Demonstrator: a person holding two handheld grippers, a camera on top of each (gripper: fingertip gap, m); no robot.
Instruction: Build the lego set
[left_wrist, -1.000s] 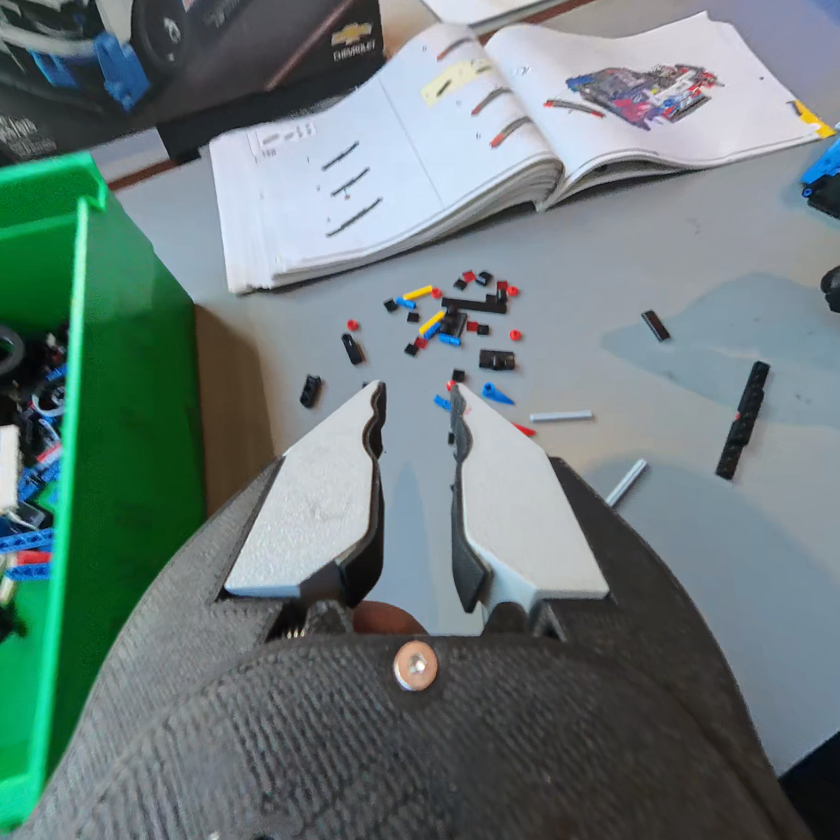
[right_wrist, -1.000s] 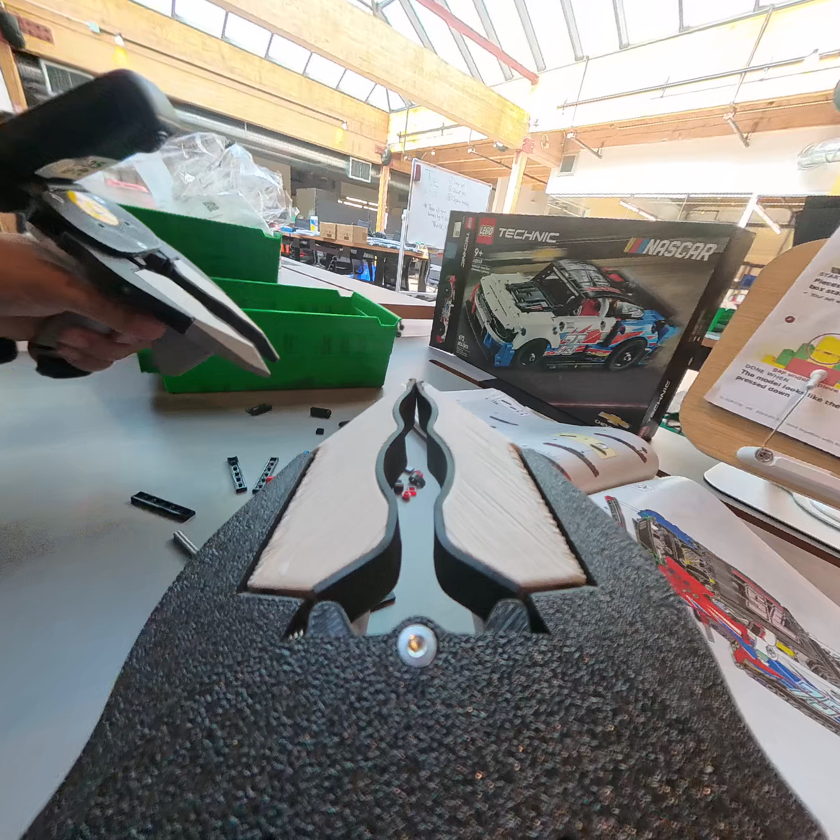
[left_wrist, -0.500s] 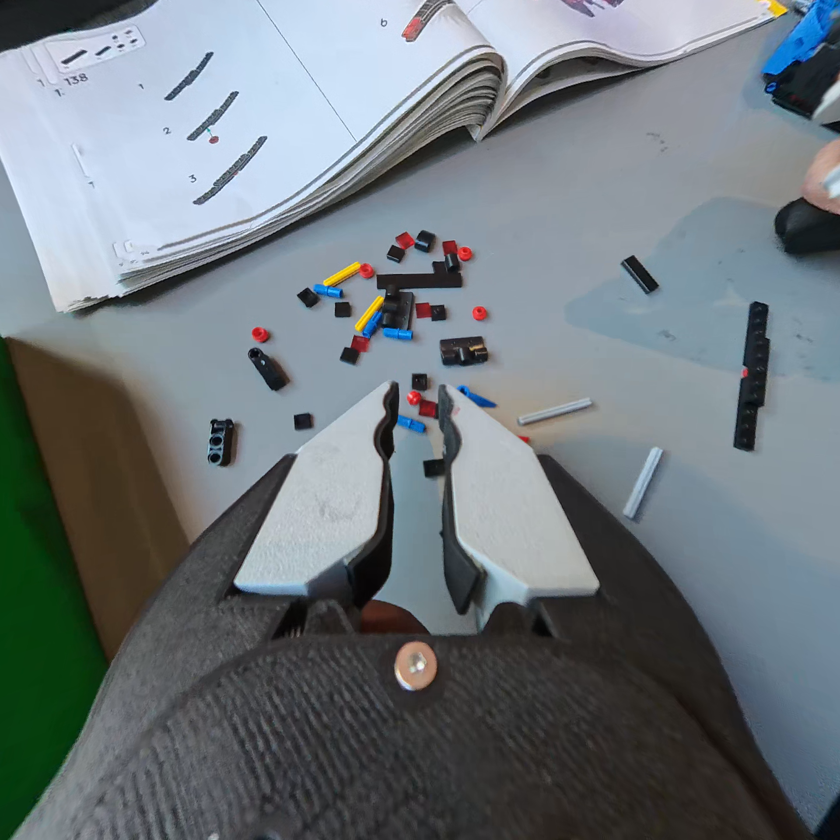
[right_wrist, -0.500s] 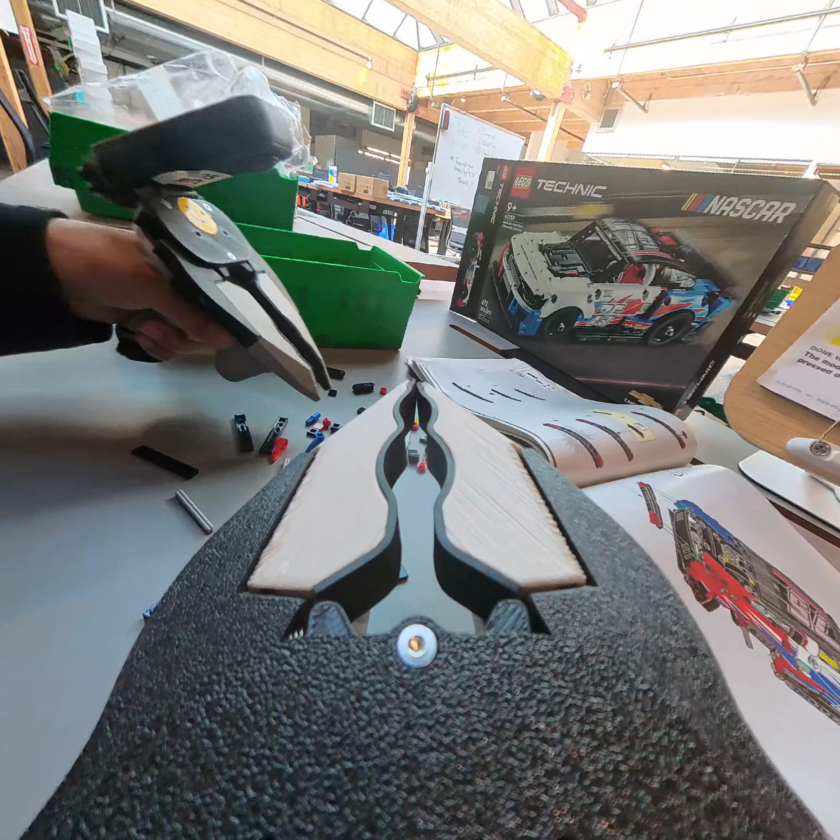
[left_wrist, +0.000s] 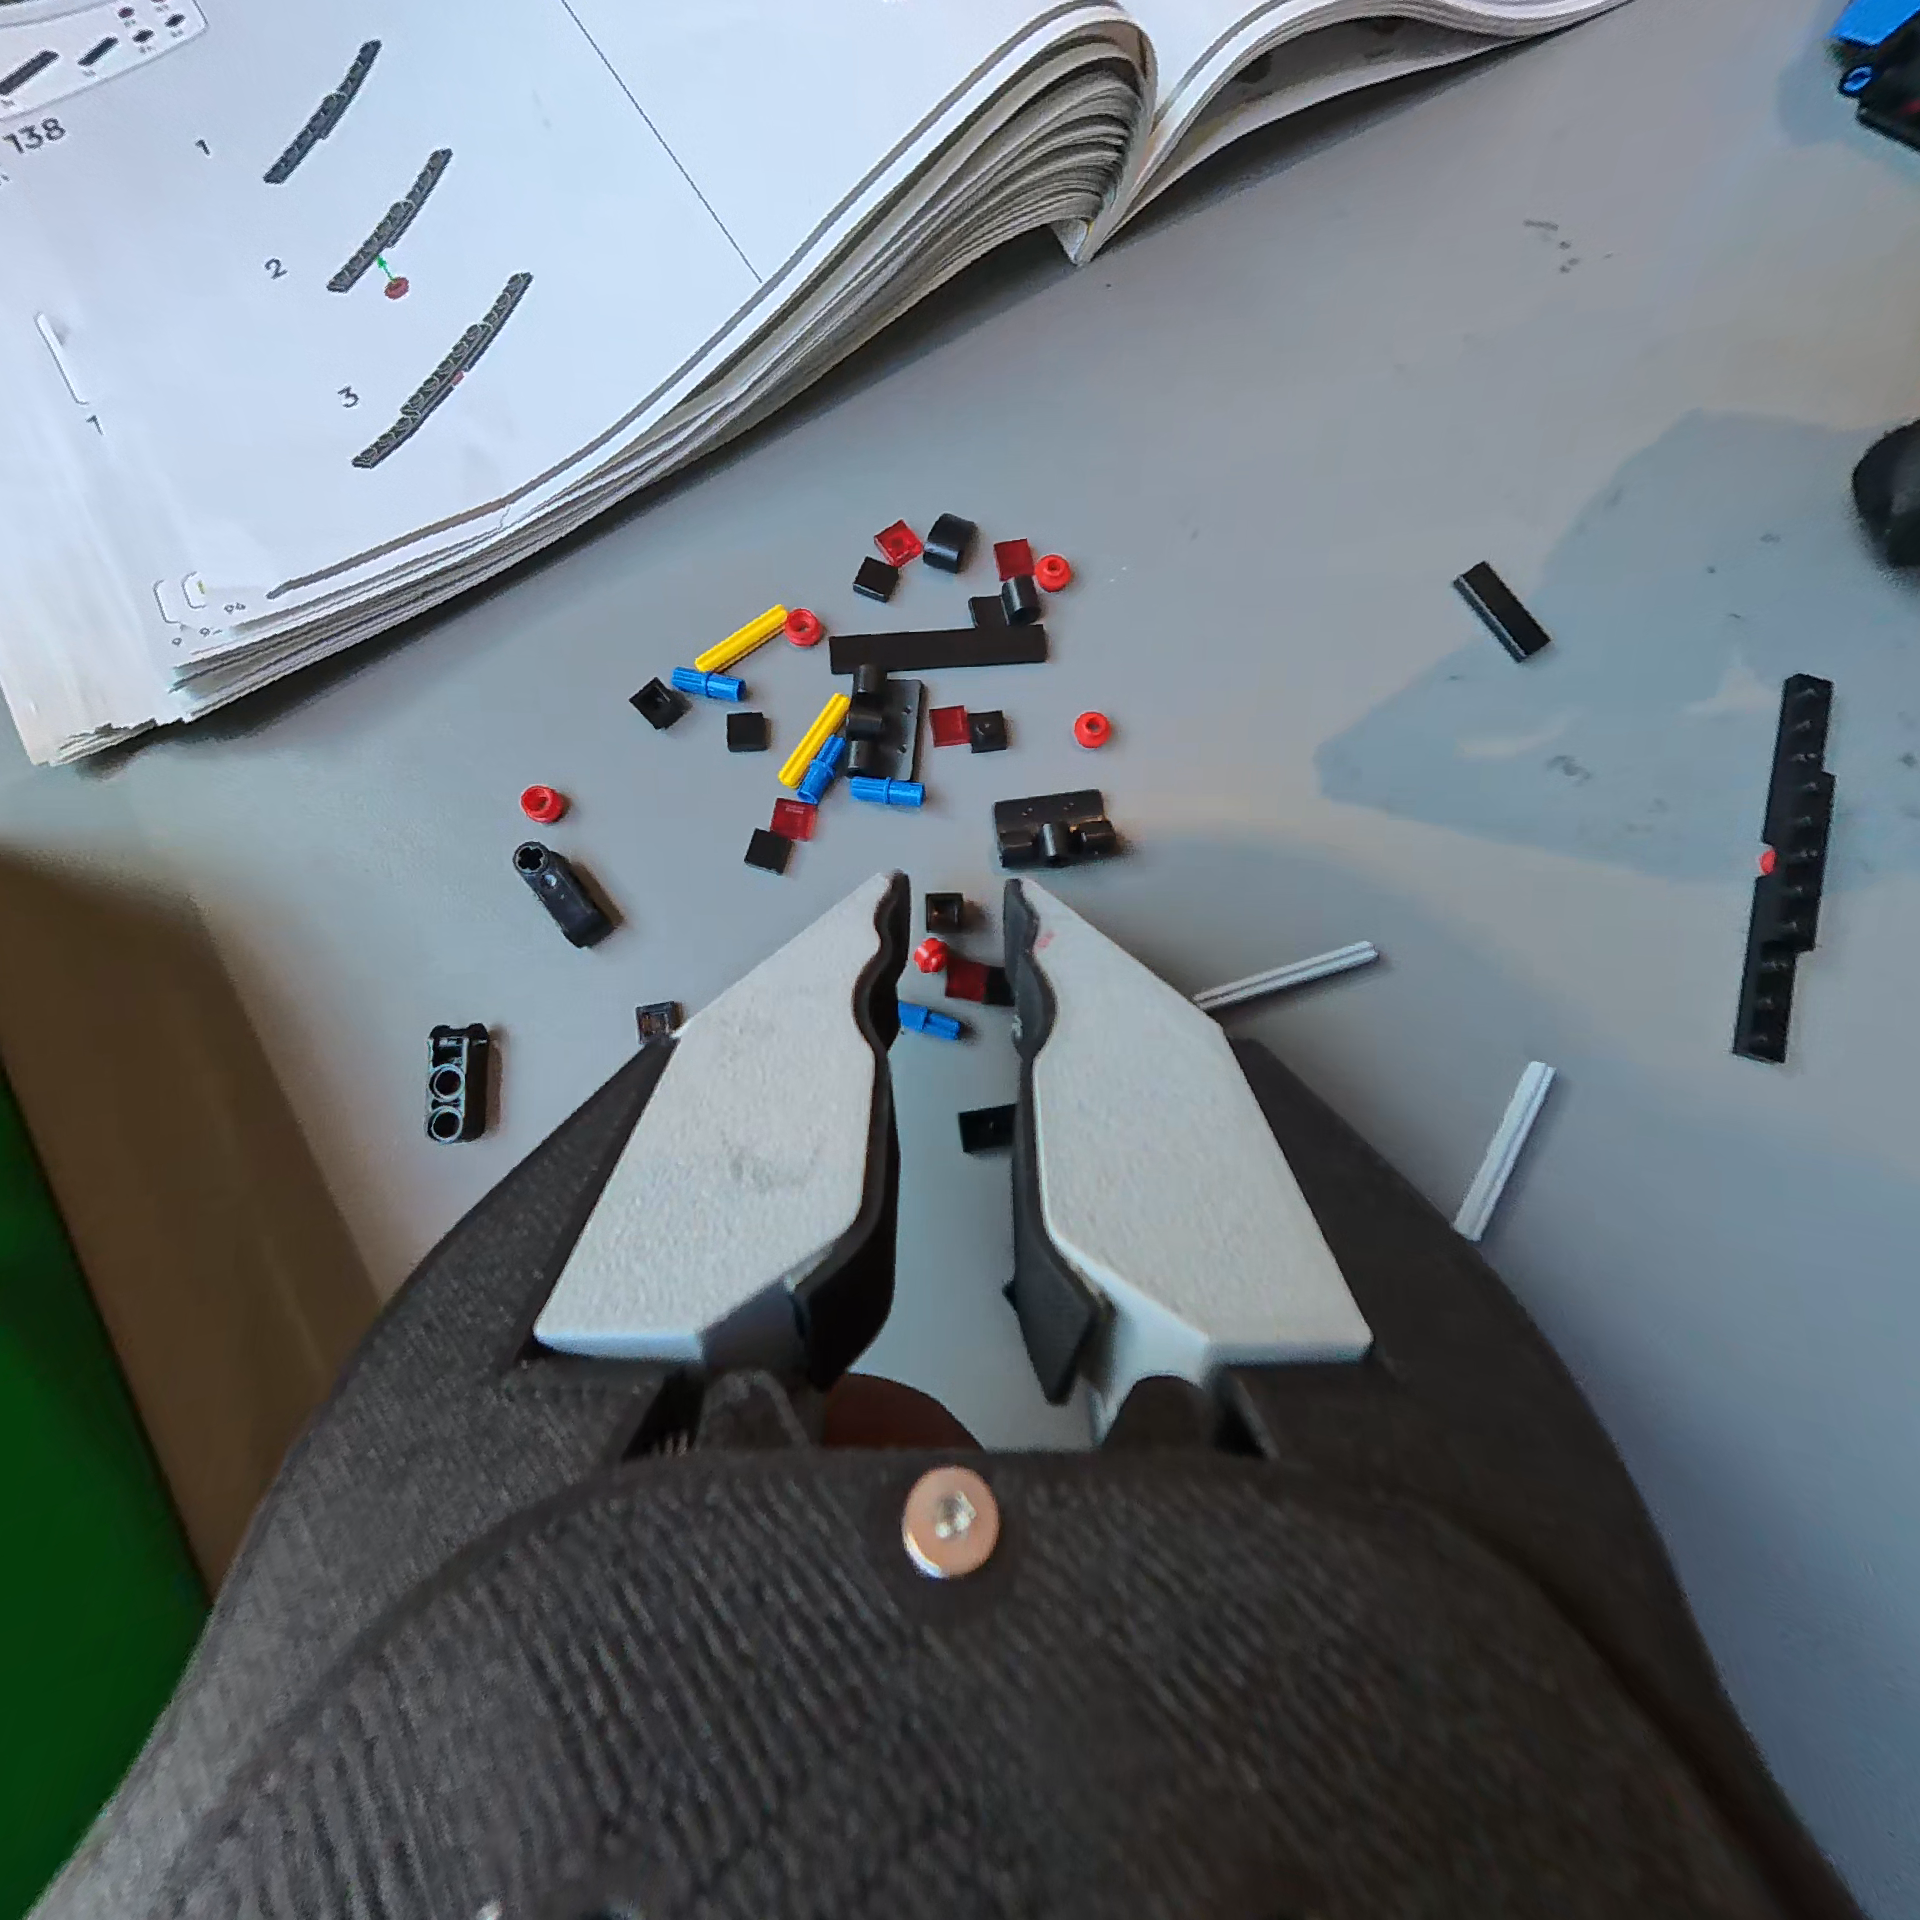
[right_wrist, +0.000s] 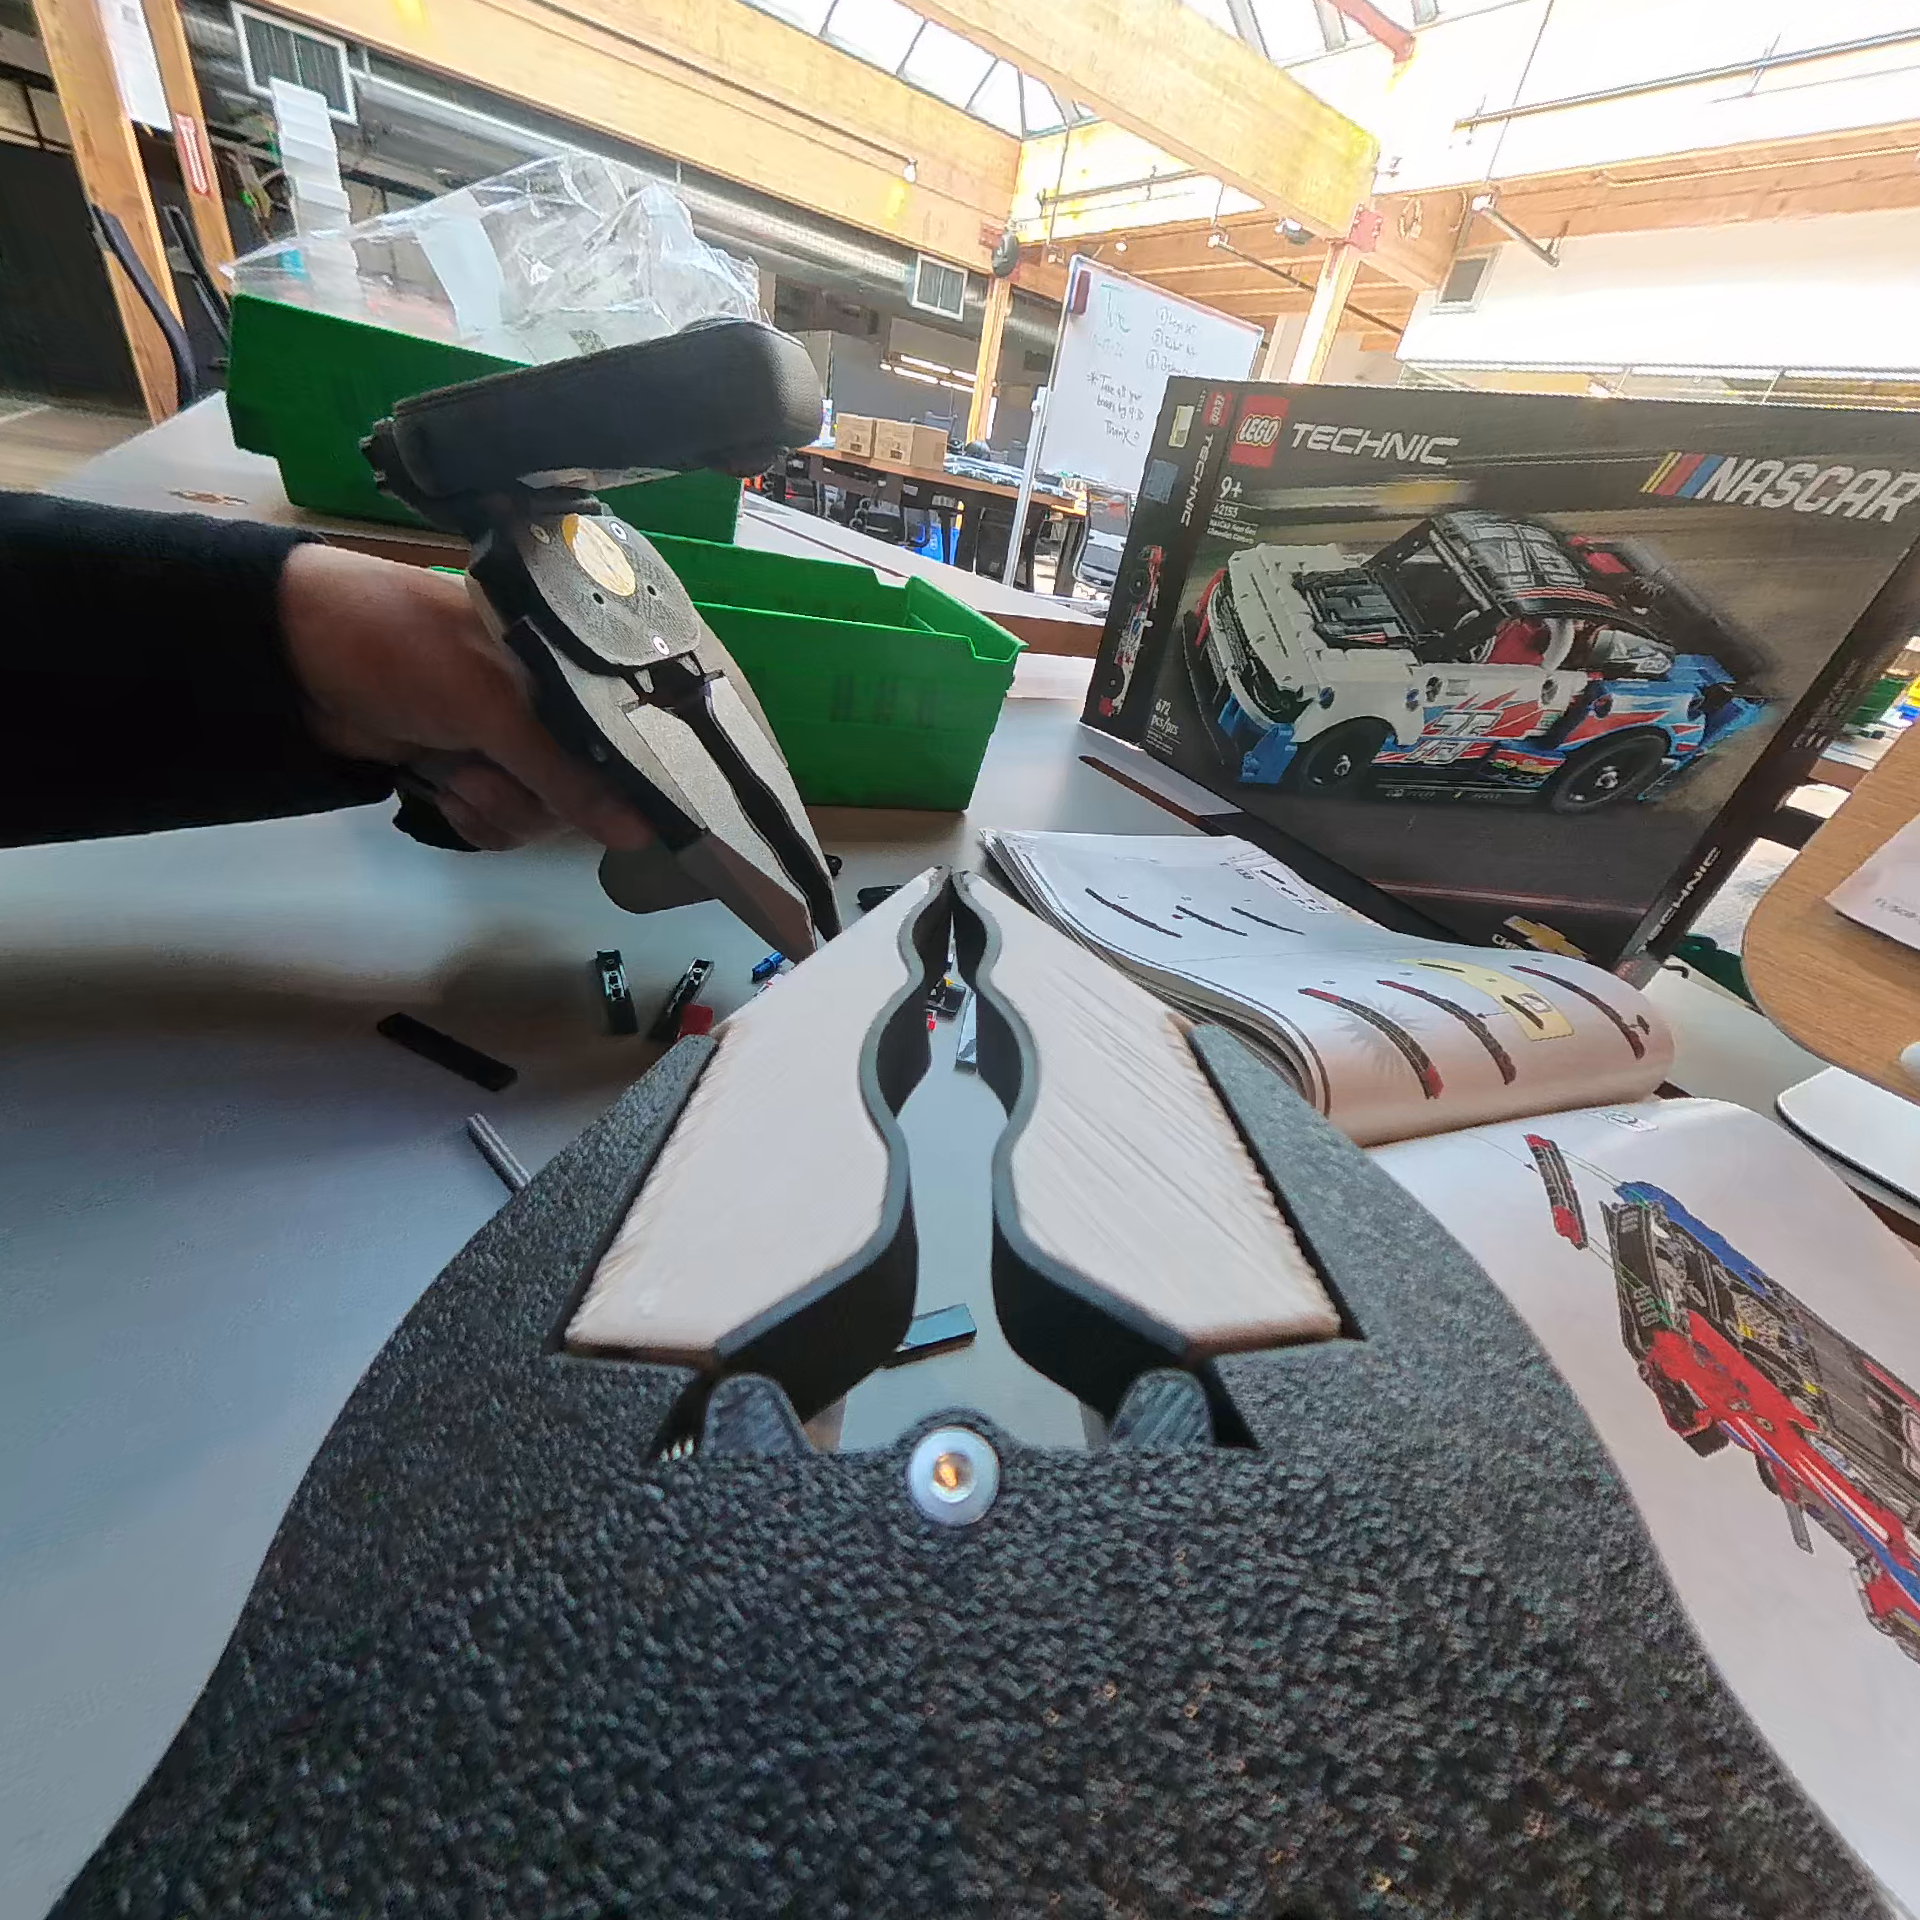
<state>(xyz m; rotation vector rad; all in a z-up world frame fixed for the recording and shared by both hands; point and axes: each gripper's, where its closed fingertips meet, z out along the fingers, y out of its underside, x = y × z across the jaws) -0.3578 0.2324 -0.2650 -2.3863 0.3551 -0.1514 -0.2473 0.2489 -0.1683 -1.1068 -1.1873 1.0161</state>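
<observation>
Small loose lego parts (left_wrist: 883, 717) lie scattered on the grey table: black and red tiles, red round studs, blue pins, yellow axles. My left gripper (left_wrist: 954, 888) is open and low over the near edge of this pile. A small black tile (left_wrist: 943, 912), a red stud (left_wrist: 930, 954) and a blue pin (left_wrist: 930, 1020) lie on the table between its fingers; it holds nothing. It also shows in the right wrist view (right_wrist: 821, 935), held by a hand, tips at the table. My right gripper (right_wrist: 951, 881) is shut and empty, pointing at the same pile.
An open instruction book (left_wrist: 416, 312) lies behind the parts. A long black plate stack (left_wrist: 1787, 862), a black tile (left_wrist: 1501, 611) and two grey axles (left_wrist: 1288, 971) lie to the right. A green bin (right_wrist: 862, 686) and the set's box (right_wrist: 1507, 623) stand farther back. About 15 cm separates my left fingertips from my right. About 12 cm separates my right fingertips from the long black plate stack (left_wrist: 1787, 862).
My left gripper has moved forward and down from beside the green bin to the parts pile, and its fingers have narrowed a little. My right gripper stays shut and has hardly moved.
</observation>
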